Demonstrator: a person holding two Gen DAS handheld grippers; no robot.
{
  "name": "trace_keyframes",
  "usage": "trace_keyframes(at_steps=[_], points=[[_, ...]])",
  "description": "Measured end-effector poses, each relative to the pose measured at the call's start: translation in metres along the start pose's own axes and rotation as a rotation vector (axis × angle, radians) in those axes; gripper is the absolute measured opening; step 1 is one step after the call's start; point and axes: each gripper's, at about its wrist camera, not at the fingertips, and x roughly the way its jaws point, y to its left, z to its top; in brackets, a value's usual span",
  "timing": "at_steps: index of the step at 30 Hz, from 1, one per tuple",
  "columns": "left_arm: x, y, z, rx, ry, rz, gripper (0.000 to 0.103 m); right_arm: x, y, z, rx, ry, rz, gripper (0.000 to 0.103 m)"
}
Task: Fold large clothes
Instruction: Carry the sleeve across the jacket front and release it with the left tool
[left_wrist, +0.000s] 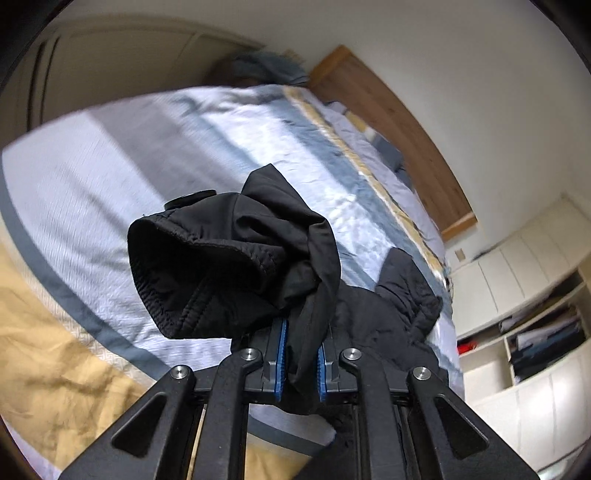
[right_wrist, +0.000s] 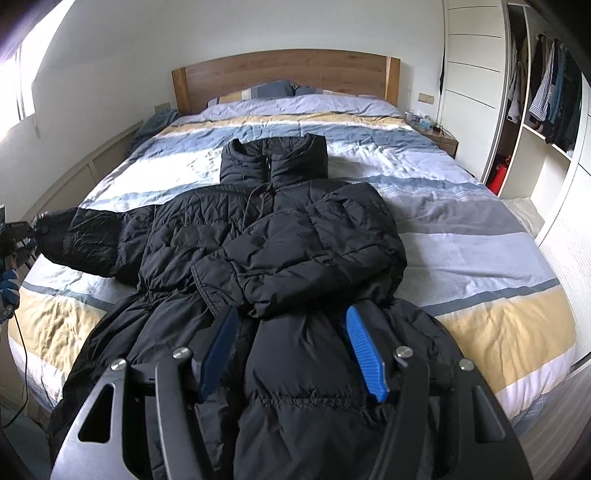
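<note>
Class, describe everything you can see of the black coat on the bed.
The black coat is long, quilted and puffy, with slightly shiny fabric. It lies front up along the striped bed, collar toward the headboard. One sleeve is folded across its chest. The other sleeve's cuff, ribbed inside, is pinched in the left tongs. The open right tongs hover above its lower part.

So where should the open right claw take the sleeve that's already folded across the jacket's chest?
At the cuff, coming from above with the right claw. The folded sleeve lies across the jacket, and its cuff end is the thinnest, flattest part, with a stitched edge facing the claw. The puffy upper sleeve probably would not fit between the fingers.
</note>
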Motion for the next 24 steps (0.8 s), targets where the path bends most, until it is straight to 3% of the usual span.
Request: trace_keyframes(at_steps=[12,24], points=[[-0.01,-0.147,-0.04,0.237,0.007,-0.052,0.012,-0.025,-0.04,-0.018,0.037,-0.058,0.031,0.06],[0.047,-0.28,-0.137,0.44,0.107,-0.044,0.011,-0.042,-0.111,-0.035,0.101,-0.106,0.023,0.06]])
